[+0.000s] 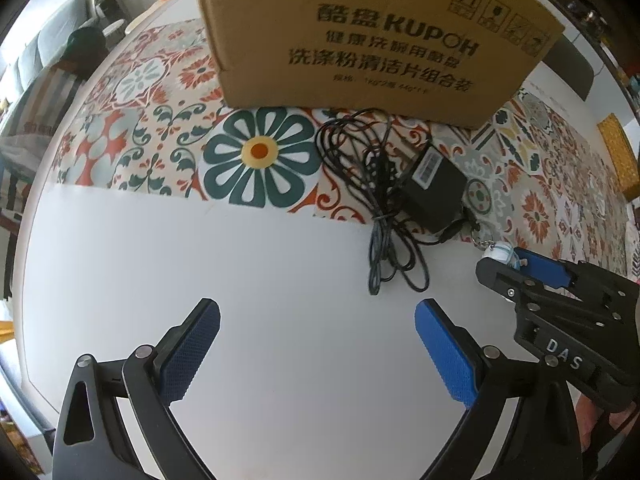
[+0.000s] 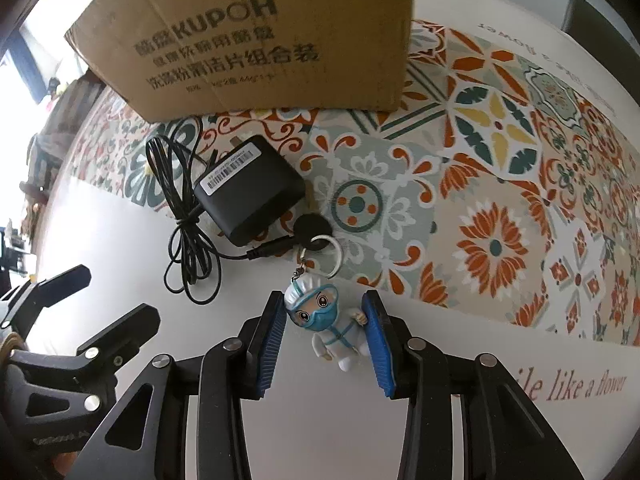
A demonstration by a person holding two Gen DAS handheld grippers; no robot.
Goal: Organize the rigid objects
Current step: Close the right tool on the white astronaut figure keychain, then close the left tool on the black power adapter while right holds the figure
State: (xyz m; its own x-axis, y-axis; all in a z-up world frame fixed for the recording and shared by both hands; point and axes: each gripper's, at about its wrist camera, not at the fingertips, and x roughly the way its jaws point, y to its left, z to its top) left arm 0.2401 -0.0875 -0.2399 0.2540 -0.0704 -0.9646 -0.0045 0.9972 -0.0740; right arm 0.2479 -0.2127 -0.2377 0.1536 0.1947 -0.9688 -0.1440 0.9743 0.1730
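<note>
Both grippers point steeply down at the white worktop (image 1: 160,240). The right gripper (image 2: 325,322), at the bottom centre of the right wrist view, has its blue pads (image 2: 270,340) drawn in against a small keychain figurine (image 2: 332,324): the left pad meets the figure's hooded head and the right pad its raised arm, so the jaws are clamped on the toy. In the left wrist view the same gripper shows at the right edge, with the figurine's white head sticking out beyond its tips.

The left gripper (image 1: 316,314), at the bottom of its own view, stands wide apart over bare white surface with nothing between its fingers.

The figurine is a cartoon figure in a white protective suit with blue goggles and a blue mask. It lies on its back on the white strip just below the patterned cloth (image 2: 500,184). A short chain runs from its head to a white ring (image 2: 334,254) beside a black disc (image 2: 310,226). Just to the upper left lies a black power adapter (image 2: 250,190) with its bundled cable (image 2: 188,248), and behind that, in the upper part of the frame, stands a cardboard box (image 2: 248,36).
</note>
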